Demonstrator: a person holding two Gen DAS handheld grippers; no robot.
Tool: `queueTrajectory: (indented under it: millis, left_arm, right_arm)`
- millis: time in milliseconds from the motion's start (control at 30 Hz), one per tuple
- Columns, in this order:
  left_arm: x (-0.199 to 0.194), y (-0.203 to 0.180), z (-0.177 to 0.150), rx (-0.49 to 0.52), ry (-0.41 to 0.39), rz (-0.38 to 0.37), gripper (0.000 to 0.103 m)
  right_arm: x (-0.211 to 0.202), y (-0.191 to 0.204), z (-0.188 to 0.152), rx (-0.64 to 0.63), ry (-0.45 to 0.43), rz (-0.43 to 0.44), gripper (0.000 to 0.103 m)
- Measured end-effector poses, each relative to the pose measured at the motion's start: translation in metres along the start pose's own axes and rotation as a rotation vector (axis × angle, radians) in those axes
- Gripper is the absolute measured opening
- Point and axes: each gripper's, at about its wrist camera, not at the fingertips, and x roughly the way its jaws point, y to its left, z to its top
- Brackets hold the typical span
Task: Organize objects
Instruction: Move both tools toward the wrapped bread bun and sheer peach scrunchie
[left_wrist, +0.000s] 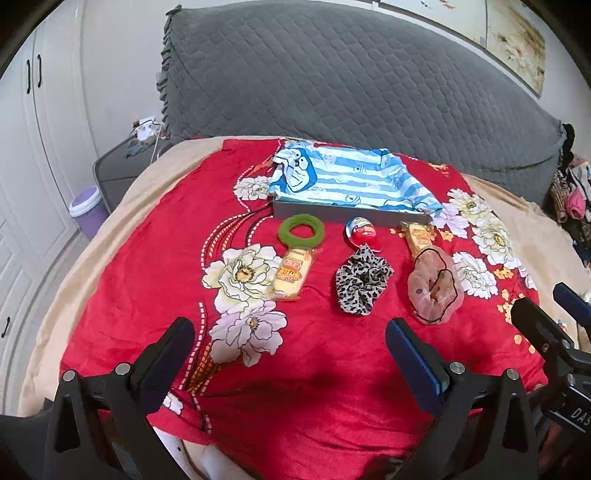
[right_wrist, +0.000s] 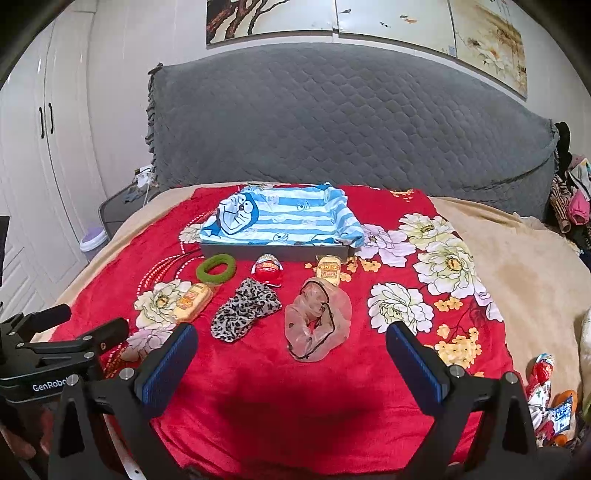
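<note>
Objects: six small things lie in a loose row on the red flowered blanket (right_wrist: 258, 387), all in front of the gray box (right_wrist: 273, 253).
Left hand-held gripper (left_wrist: 290, 354): its two fingers are spread wide. It holds nothing. It hangs over the near part of the blanket.
Green hair ring (left_wrist: 301, 230): it is the first thing on the left. It lies flat, just in front of the box.
Left snack pack (left_wrist: 291, 273): yellow, in a clear wrapper. It lies just beside the green ring, a bit nearer to us, and its edge sits next to a white flower.
Egg toy (left_wrist: 362, 232): red and white. It lies in the middle, near the box.
Spotted scrunchie (left_wrist: 362, 282): leopard print. It touches the near side of the egg toy.
Right snack pack (left_wrist: 419, 236): yellow. It lies near the right end of the box.
Pink scrunchie (left_wrist: 436, 290): thin and see-through with a dark edge. It covers the near end of the right snack pack.
Gray box: it sits at the far side of the blanket. A blue striped cloth (right_wrist: 284, 218) with a cartoon cat lines it and hangs over the rim.
Right hand-held gripper (right_wrist: 291, 354): its blue pads are spread wide. It holds nothing. It hangs near the pink scrunchie.
Bed: a gray quilted headboard (right_wrist: 351, 122) stands behind the box.
</note>
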Motion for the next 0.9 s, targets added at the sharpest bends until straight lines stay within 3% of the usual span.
queueTrajectory:
  millis: [267,533,900]
  left_arm:
    - [-0.037,0.003,0.005,0.020,-0.069,-0.015,0.103]
    - [-0.045,0.004,0.017,0.016,-0.092,-0.041,0.103]
    - [-0.007,0.004,0.001,0.005,0.029,-0.032,0.103]
  right_arm:
    - [-0.029,0.002,0.006,-0.051,-0.047,-0.037,0.103]
    - [-0.040,0.002,0.012,-0.039,-0.043,-0.023,0.103]
    - [0.004,-0.003,-0.007,0.000,0.109,-0.017,0.102]
